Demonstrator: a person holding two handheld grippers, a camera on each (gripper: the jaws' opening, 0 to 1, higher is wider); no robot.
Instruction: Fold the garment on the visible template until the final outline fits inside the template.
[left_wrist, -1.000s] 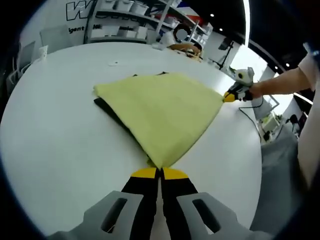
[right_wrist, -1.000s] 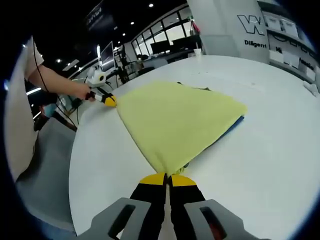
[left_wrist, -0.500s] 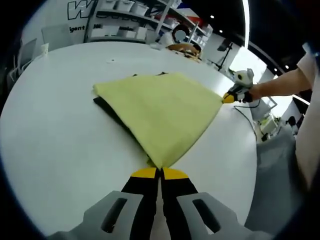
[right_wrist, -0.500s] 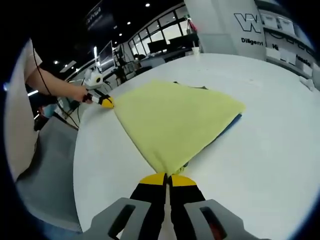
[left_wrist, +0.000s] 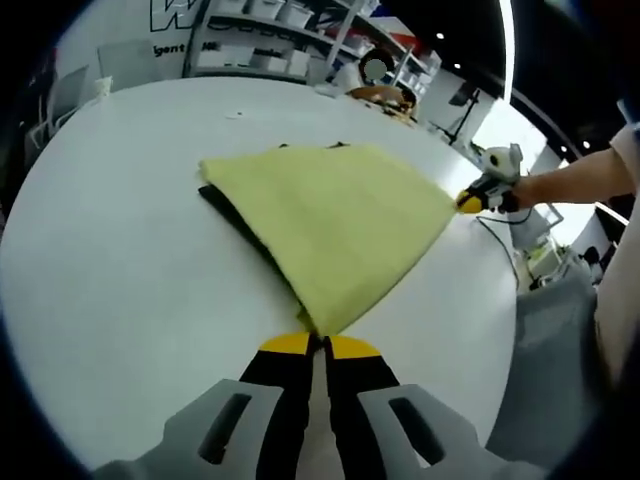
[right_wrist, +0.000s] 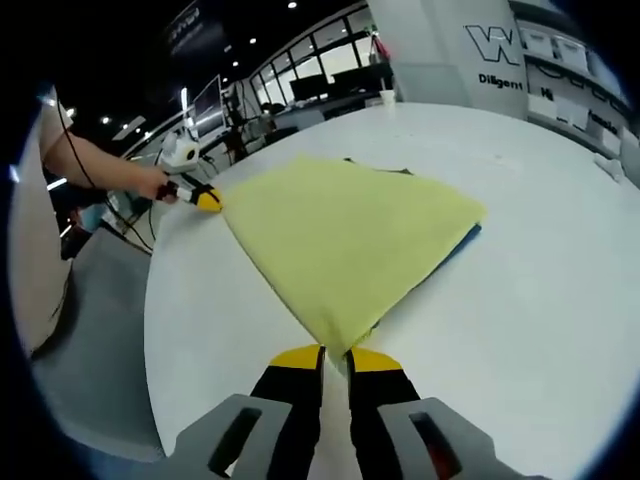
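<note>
Jaws of my left gripper rise from the bottom of the left gripper view nearly pressed together, a thin slit between the yellow tips, and the near corner of the yellow garment ends right at that slit; I cannot tell whether cloth is actually pinched or only touching. In the right gripper view, my right gripper has its jaws slightly parted, a narrow gap showing white table between the yellow tips, and the garment's near corner lies just ahead of them, apparently free. The garment lies folded flat on the white table, spreading away from both grippers into a broad wedge. Beneath it, a dark template shows along one edge in the left gripper view, and a blue sliver peeks from under the far edge in the right gripper view. Farther off, each view catches the other gripper at the opposite corner of the cloth, held in a person's hand. Beyond the table stand shelves and a wall with lettering.
</note>
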